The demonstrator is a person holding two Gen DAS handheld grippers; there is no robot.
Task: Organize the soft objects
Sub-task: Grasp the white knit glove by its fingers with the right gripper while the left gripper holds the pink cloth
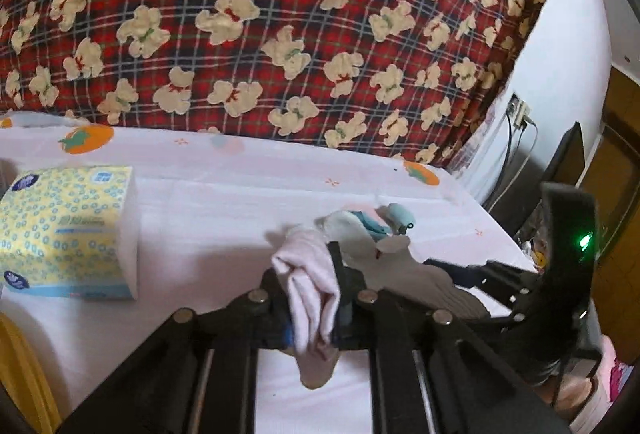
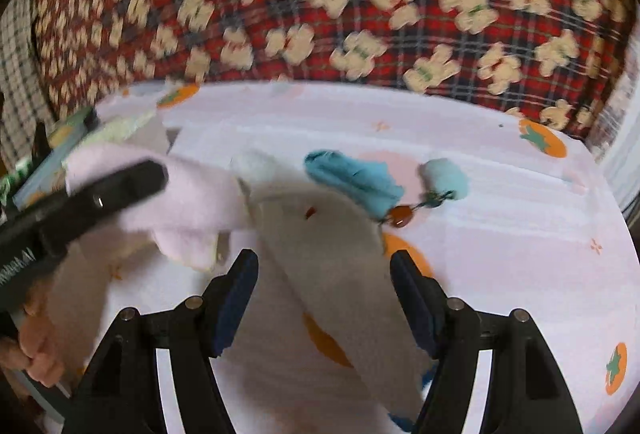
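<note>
Here the left gripper is clamped tight on a pink sock — the fabric bunches between the two pads, one end puffing out ahead of the fingers and the other drooping below them toward the camera. In the right wrist view the same pink sock shows at the left, with a black finger of the left gripper lying across it.

The right gripper stands with its jaws well apart, nothing pinched between them. A grey sock runs lengthwise through that gap, from beyond the fingertips back under the gripper; whether either blue pad touches it cannot be told, as the picture is blurred. From the left wrist view the grey sock lies just right of the pink one, and the right gripper's black body reaches in from the right edge.

Beyond the grey sock lie a teal sock and a pale blue rolled piece with a small charm on a chain. All rest on a pink sheet printed with orange fruit. A yellow-patterned tissue pack sits on the sheet well to the left, and a red plaid blanket with cream bears rises behind.
</note>
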